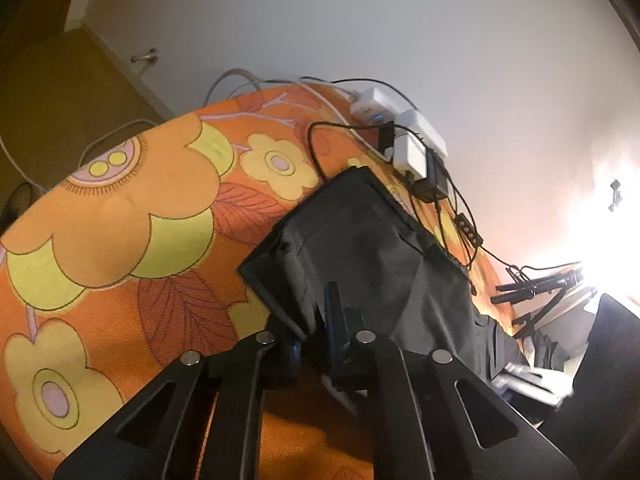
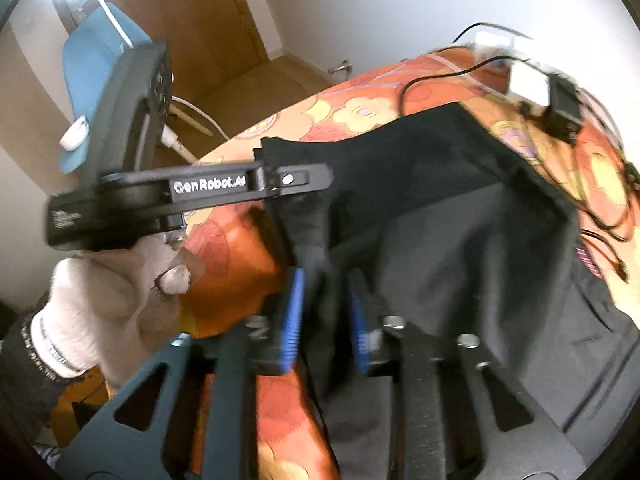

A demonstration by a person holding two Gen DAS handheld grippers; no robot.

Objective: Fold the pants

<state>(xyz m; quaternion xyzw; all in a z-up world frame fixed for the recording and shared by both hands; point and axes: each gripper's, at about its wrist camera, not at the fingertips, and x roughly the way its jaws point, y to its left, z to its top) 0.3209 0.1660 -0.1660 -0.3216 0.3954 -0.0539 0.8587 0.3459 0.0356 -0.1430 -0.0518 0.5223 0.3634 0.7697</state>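
Black pants (image 1: 372, 248) lie on an orange flowered bedspread (image 1: 120, 220), with one layer turned back over another. At the near left edge of the pants, my left gripper (image 1: 320, 320) is shut on a pinch of the fabric. The right wrist view shows the same pants (image 2: 440, 240) and the left gripper (image 2: 326, 174) side-on at their far left corner, held by a white-gloved hand (image 2: 120, 288). My right gripper (image 2: 326, 316) is at the near edge with its blue pads (image 2: 294, 312) apart. A loose fold of black cloth stands between them.
A white power strip with chargers (image 1: 404, 132) and black cables (image 1: 452, 216) lies on the bedspread just beyond the pants, seen also as the power strip (image 2: 524, 80). A wooden door (image 2: 192, 20) and a blue object (image 2: 100, 60) stand past the bed. Black clamps (image 1: 540, 284) sit at the right.
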